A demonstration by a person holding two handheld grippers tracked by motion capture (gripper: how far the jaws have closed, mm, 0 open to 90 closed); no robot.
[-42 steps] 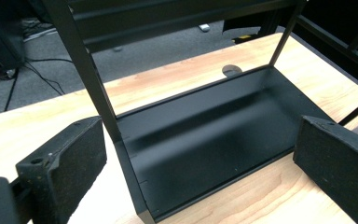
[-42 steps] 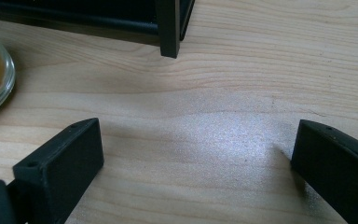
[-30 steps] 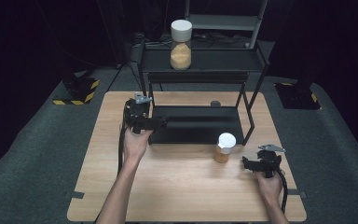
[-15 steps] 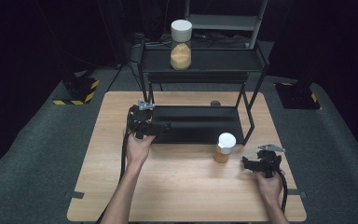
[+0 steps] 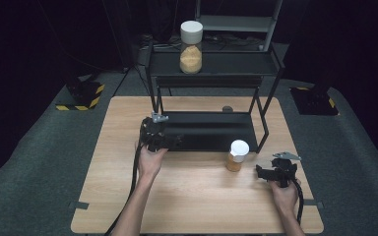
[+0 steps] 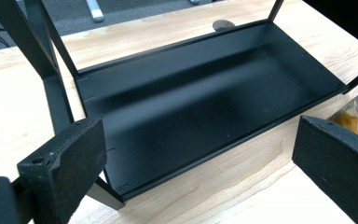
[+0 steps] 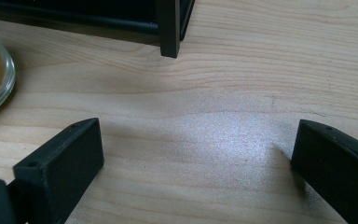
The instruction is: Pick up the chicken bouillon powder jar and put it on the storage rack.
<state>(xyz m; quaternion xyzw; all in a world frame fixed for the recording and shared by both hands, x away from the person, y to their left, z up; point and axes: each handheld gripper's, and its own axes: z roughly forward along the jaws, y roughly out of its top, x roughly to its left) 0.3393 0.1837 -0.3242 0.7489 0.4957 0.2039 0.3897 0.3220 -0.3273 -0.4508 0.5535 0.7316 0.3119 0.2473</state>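
A: Left claw [image 5: 170, 142] status?

B: Jaws spread wide, holding nothing. It sits at the front-left corner of the black rack [image 5: 211, 73], aimed across the rack's bottom tray [image 6: 205, 107]. In the left gripper view the tray lies between and beyond the jaws, no contact that I can confirm.

A: Right claw [image 5: 265, 173]?

B: Also spread wide and empty — low over the table [image 5: 192, 196] at its front-right, bare wood between the jaws in the right gripper view. One rack leg [image 7: 168, 28] stands just ahead of it.

A: Where's the jar?

B: Small white-lidded jar [image 5: 237, 155] with brownish fill stands upright on the table, just in front of the tray's front edge, toward its right end. It's between the two claws but nearer the right one, and touching neither. Its glass edge shows at the far left of the right gripper view, and at the right edge of the left gripper view.

A: Anything else up top?

B: Taller white-lidded jar [image 5: 191, 46] upright on the rack's upper shelf, well apart from both claws.
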